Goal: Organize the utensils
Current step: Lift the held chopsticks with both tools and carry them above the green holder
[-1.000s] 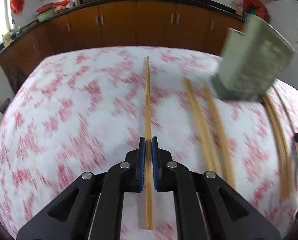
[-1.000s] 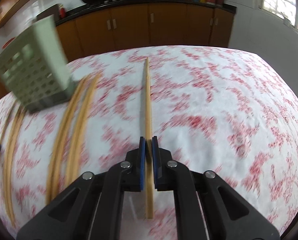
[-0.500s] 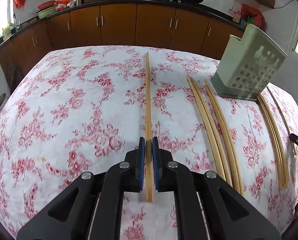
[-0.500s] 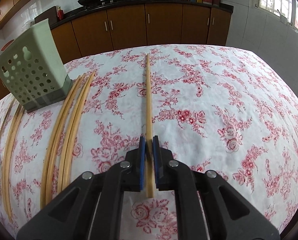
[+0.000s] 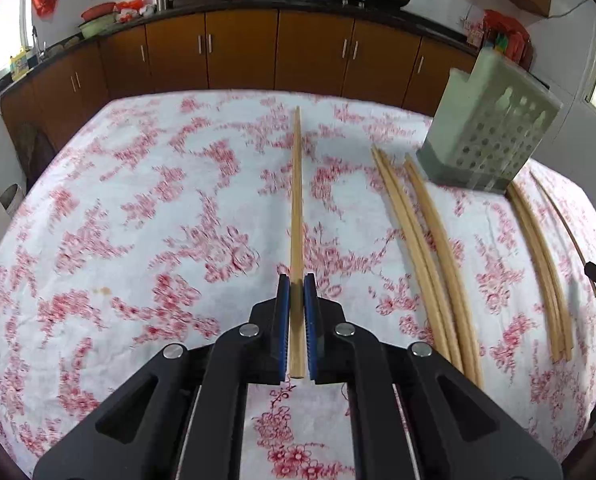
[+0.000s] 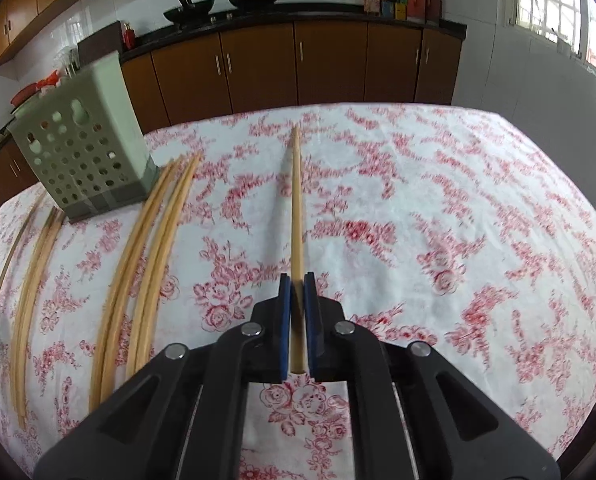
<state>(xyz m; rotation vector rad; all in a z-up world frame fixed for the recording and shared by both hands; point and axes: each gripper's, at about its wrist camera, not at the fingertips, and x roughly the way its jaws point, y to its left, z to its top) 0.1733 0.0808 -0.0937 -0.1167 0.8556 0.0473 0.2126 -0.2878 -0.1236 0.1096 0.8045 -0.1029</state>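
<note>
Pale green perforated holder (image 5: 494,136), upright on floral tablecloth (image 5: 137,220). Bamboo chopsticks (image 5: 426,248) flat in loose bundles on both sides of holder, one bundle (image 5: 538,256) touching its base. Two single chopsticks (image 5: 296,200) (image 6: 296,208) clamped, raised.

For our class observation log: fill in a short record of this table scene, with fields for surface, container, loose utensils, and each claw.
surface: table with red floral cloth
container: green perforated utensil holder, upright on the cloth
loose utensils: bamboo chopsticks in bundles lying flat on both sides of the holder
left claw: shut on one chopstick, pointing away from camera
right claw: shut on one chopstick
background: brown kitchen cabinets
</note>
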